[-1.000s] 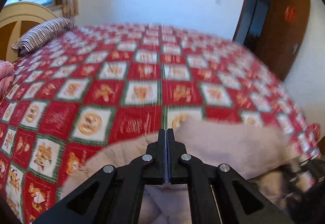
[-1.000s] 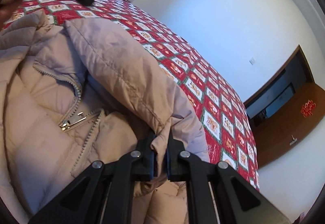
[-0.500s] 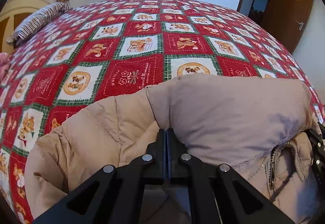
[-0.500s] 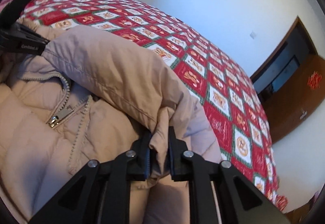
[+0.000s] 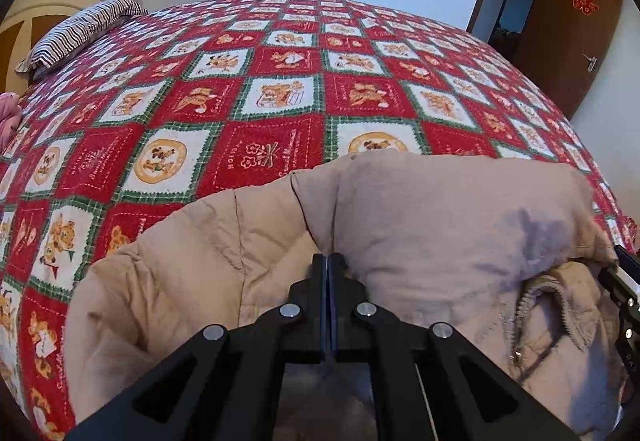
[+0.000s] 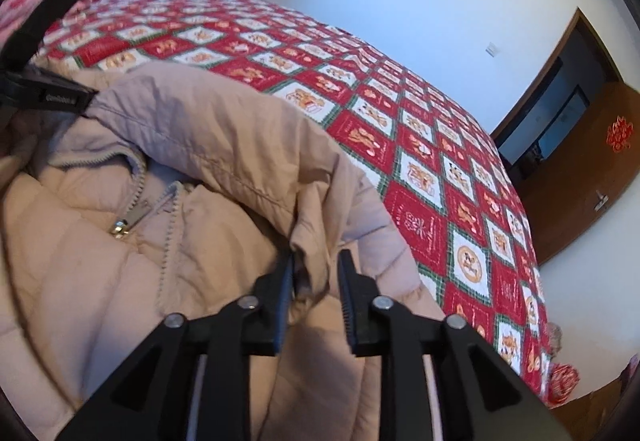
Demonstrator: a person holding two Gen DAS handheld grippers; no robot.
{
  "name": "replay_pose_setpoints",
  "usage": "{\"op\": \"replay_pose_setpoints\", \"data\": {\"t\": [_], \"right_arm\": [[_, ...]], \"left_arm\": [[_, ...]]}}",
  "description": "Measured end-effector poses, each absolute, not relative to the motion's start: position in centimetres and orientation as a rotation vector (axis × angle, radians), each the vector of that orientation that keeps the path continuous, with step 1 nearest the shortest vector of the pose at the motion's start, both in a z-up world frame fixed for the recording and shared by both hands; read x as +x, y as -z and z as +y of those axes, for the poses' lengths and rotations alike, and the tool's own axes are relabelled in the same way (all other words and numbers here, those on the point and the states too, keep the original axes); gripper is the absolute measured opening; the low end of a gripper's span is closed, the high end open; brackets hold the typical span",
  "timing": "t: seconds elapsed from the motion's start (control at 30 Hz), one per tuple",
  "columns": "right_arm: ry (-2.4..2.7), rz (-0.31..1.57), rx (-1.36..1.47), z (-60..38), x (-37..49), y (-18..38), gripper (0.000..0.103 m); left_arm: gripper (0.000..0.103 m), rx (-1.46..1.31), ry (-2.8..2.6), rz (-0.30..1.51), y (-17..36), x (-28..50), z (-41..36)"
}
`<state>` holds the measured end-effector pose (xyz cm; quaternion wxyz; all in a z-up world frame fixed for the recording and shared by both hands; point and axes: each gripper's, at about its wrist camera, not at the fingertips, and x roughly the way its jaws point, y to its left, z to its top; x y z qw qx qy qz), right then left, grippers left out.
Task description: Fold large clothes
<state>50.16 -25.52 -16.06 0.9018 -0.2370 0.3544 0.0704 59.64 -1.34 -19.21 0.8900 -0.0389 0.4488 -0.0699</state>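
Note:
A beige puffer jacket lies on the near part of the bed, its upper part folded over the zipped front. It also shows in the right wrist view, with the zipper pull at left. My left gripper is shut, pinching the jacket at the fold. My right gripper has its jaws parted around a bunch of jacket fabric. The left gripper shows in the right wrist view at the far left; the right one shows in the left wrist view at the right edge.
The bed wears a red, white and green patchwork quilt. A striped pillow and a wooden headboard are at the far left. A brown door stands beyond the bed at right. Something pink lies at the left edge.
Both grippers brought the jacket's upper part down over its front. The right gripper's jaws, shut on the fabric before, have now parted. The left stays shut.

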Motion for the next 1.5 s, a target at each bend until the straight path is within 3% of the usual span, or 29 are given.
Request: {"op": "replay_pose_setpoints", "data": {"t": [0.1, 0.4, 0.6, 0.8, 1.03, 1.5], "right_arm": [[-0.145, 0.72, -0.447, -26.0, 49.5, 15.1, 0.037], [-0.146, 0.683, -0.149, -26.8, 51.0, 11.1, 0.038], [-0.101, 0.694, 0.036, -26.1, 54.9, 10.9, 0.038], [-0.124, 0.807, 0.014, -24.3, 58.2, 15.2, 0.038], [-0.126, 0.875, 0.013, -25.5, 57.9, 18.9, 0.038], [-0.068, 0.858, -0.104, -23.9, 57.6, 20.2, 0.039]], "left_arm": [[0.001, -0.091, 0.163, 0.896, 17.4, 58.9, -1.4], [0.001, -0.115, 0.201, 0.763, 11.9, 59.4, -3.7], [0.001, -0.113, 0.153, 0.846, 15.8, 62.6, -5.1], [0.001, -0.082, 0.165, 0.907, 19.7, 63.1, -5.7], [0.001, -0.012, 0.174, 0.862, 20.7, 61.8, -6.9], [0.001, 0.025, 0.158, 0.846, 21.3, 61.5, -7.5]]}}
